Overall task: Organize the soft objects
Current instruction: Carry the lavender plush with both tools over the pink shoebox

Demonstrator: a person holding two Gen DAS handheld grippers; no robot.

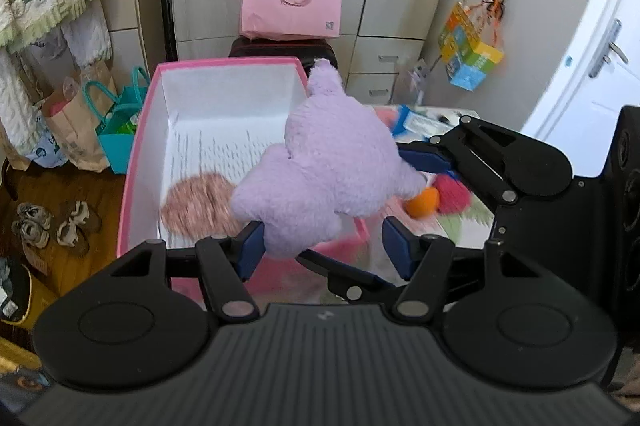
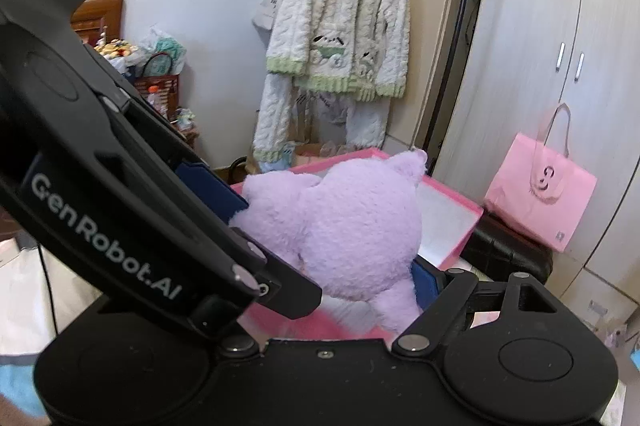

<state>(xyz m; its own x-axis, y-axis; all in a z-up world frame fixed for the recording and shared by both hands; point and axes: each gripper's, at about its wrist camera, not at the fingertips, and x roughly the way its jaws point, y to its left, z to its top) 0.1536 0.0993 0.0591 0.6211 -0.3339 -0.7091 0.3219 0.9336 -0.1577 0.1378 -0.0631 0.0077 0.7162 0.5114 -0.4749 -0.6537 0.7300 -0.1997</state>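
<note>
The purple plush toy (image 1: 328, 161) hung over the pink box's (image 1: 138, 149) right rim, above its open interior. The left gripper (image 1: 324, 246) stood wide open, one pad touching the plush. The right gripper (image 2: 332, 254) appeared closed on it. Judged step: depositing; next, release inward. Legible: "GenRobot.AI".

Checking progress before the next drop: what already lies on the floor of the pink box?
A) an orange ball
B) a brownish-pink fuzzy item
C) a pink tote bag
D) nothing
B: a brownish-pink fuzzy item lies on the white floor of the pink box, beside the purple plush.
</note>
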